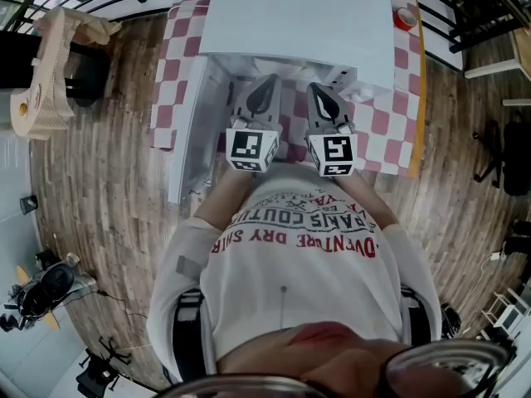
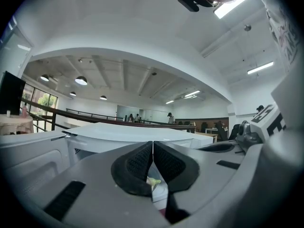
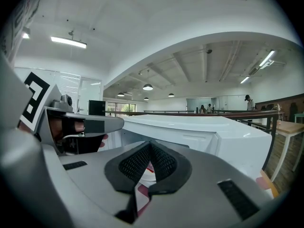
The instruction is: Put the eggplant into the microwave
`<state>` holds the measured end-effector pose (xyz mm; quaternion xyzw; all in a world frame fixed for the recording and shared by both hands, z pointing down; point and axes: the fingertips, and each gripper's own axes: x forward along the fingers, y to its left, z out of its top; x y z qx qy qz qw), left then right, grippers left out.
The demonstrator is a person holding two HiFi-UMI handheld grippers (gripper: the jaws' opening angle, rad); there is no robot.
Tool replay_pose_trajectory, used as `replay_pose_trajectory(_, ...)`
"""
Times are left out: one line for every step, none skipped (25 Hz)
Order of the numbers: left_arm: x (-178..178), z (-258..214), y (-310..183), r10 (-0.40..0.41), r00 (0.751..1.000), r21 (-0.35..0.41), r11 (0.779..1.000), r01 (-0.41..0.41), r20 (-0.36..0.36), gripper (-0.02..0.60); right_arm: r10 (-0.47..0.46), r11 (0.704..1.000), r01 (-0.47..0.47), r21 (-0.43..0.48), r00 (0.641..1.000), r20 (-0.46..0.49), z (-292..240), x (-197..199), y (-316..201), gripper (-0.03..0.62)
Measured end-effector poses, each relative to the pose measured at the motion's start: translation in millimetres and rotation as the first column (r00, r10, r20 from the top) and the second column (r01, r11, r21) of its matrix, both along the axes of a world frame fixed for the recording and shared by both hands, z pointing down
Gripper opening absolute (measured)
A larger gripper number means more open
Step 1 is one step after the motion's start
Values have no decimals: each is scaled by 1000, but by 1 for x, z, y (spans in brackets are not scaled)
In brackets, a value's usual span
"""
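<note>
A white microwave (image 1: 299, 23) stands on the checked table, its door (image 1: 184, 131) swung open to the left. Right in front of its opening I hold both grippers side by side, pointing into it. My left gripper (image 1: 269, 85) (image 2: 153, 144) is shut with nothing between its pads. My right gripper (image 1: 317, 89) (image 3: 150, 145) is also shut and empty. Below the left jaws a small yellow-green bit (image 2: 153, 181) shows over something white; I cannot tell whether it belongs to the eggplant. The rest of the eggplant is hidden in every view.
A red-and-white checked cloth (image 1: 390, 131) covers the table. A red-rimmed round thing (image 1: 404, 16) sits at the table's far right. A cardboard form (image 1: 46, 73) stands on the wooden floor (image 1: 108, 189) to the left. My torso fills the lower head view.
</note>
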<state>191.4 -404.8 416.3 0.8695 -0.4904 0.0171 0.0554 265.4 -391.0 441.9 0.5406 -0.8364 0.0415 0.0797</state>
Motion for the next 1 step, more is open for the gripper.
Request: replay_pose_trajectory(1,1,0,2,1000,-6,1000,-2,-1,28,0,1000,0,0,1000,-2,0,0,0,26)
